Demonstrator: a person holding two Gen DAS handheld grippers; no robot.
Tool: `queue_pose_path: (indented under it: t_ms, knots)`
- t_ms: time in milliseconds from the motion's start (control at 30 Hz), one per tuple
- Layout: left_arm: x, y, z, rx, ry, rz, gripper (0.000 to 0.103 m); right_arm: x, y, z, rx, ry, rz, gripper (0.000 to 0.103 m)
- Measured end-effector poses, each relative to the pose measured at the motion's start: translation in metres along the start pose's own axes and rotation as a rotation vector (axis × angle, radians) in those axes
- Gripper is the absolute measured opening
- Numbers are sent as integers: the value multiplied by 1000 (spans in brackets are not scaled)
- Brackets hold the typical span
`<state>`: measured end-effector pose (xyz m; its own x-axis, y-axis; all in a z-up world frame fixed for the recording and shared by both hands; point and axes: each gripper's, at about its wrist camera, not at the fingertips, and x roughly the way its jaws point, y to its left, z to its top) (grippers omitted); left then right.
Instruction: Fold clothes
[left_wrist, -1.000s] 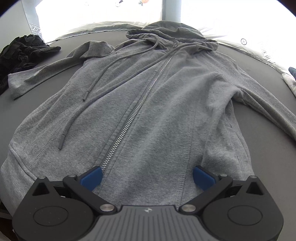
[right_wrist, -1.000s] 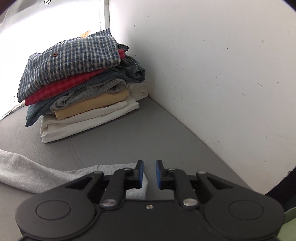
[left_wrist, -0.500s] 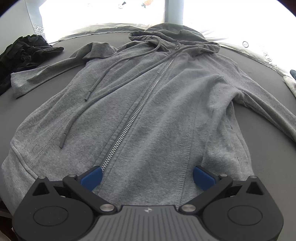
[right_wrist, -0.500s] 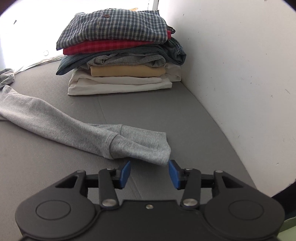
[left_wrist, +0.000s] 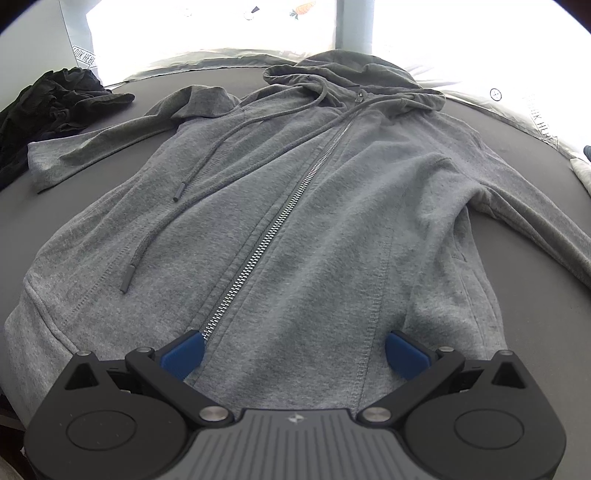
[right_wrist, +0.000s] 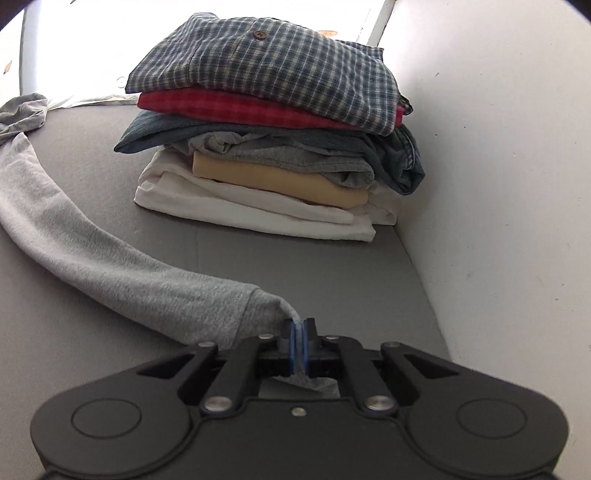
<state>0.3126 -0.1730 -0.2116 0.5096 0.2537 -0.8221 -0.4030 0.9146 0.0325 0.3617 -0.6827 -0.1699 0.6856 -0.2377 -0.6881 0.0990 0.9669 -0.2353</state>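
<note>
Garment: grey zip hoodie (left_wrist: 332, 221) lies flat, front up, on the dark grey tabletop (left_wrist: 535, 295); zipper (left_wrist: 280, 221) done up, hood at the far end, both drawcords trailing over the chest on the picture's left.
Sleeves: both stretch out sideways from the body, neither folded in yet.
Right gripper (right_wrist: 299, 336): pads pressed together, pinching the cuff edge of the hoodie's sleeve (right_wrist: 110, 266); a scrap of grey cloth shows behind the pads. The sleeve runs back along the tabletop to the left of that view.
Left gripper (left_wrist: 293, 350): spread wide, poised over the hem near the zipper's lower end; nothing between the pads, contact with the cloth cannot be told.
Step in hand: likely the first fold, taking the sleeve by its cuff.
Next move calls for: probably lifting the cuff and carrying it across onto the hoodie's chest, keeping the pinch firm so the thin edge does not slip; the left gripper could hold the hem down meanwhile.
Done pile: stack of folded clothes (right_wrist: 273, 147), plaid shirt on top, sits in the corner by the white wall (right_wrist: 498, 166).
Elsewhere: crumpled black garment (left_wrist: 48, 107) at far left.
Writing: partial print on white cloth at both far edges, seemingly "LOOK HERE"; a small carrot motif by the window. No brand legible on the hoodie.
</note>
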Motion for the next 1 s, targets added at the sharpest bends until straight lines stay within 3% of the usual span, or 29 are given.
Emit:
queue_pose_path:
  t_ms: [167, 233, 300, 367, 600, 733, 767, 833, 867, 900, 1000]
  knots:
    - [1, -1, 0, -17, -3, 13, 103, 44, -6, 36, 109, -15, -31, 15]
    - [1, -1, 1, -22, -1, 16, 103, 47, -8, 38, 136, -17, -60, 25]
    - [2, -1, 1, -28, 1, 19, 103, 50, -9, 39, 162, -19, -89, 43]
    - [2, 0, 1, -33, 0, 23, 103, 52, -10, 41, 189, -20, -118, 50]
    - [3, -2, 2, -53, 0, 38, 103, 58, -33, 0, 489, 106, -35, 54]
    - [2, -2, 2, -57, -2, 41, 103, 60, -37, -7, 595, 92, 1, 56]
    - [2, -2, 2, -58, -2, 42, 103, 60, -36, -6, 584, 88, 3, 55]
    - [2, -2, 2, -58, -4, 42, 103, 62, -33, -3, 559, 78, 6, 38]
    - [2, -2, 2, -58, -5, 42, 103, 61, -31, -2, 532, 71, 14, 18]
    - [2, -3, 2, -58, -6, 42, 103, 59, -28, 0, 505, 63, 21, 13]
    - [2, -3, 2, -58, -6, 42, 103, 36, -26, 3, 456, -14, 11, 11]
